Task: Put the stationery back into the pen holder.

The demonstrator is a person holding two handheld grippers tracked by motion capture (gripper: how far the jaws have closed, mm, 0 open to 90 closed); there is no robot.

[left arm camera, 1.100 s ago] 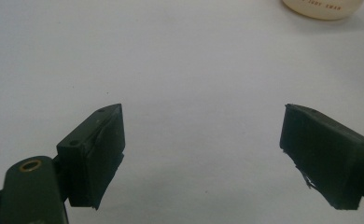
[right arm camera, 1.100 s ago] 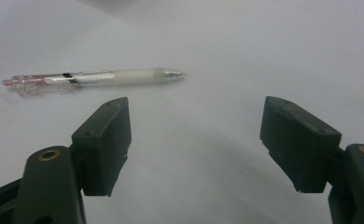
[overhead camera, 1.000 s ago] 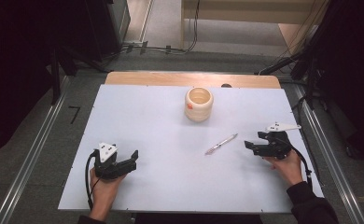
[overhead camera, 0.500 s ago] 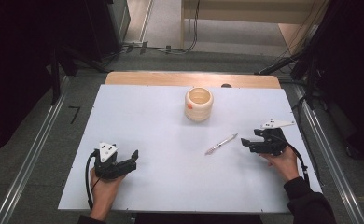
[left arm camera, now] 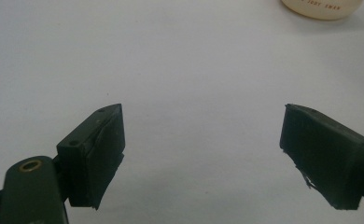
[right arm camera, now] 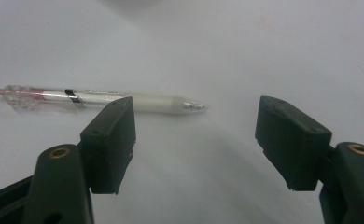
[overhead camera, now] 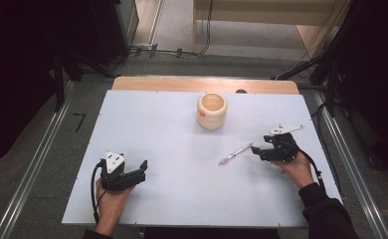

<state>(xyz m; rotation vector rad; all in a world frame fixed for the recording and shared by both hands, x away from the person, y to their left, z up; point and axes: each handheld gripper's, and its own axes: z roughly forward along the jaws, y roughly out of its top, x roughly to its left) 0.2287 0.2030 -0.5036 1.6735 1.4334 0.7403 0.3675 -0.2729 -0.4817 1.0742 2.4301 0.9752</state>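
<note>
With right tongs (right arm camera: 196, 140) spread, pen (right arm camera: 101, 99) lies just beyond tips.

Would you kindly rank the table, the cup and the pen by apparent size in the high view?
1. White table, by far the largest.
2. Cream ridged cup.
3. Clear pen, longer than the cup is wide but far thinner, so smallest in area.

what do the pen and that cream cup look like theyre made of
Pen: looks like clear plastic, glossy, with a frosted white grip; a pink part shows through the barrel. Cream cup: ridged sides, matte finish, possibly ceramic or plastic; the look leaves it open.
</note>
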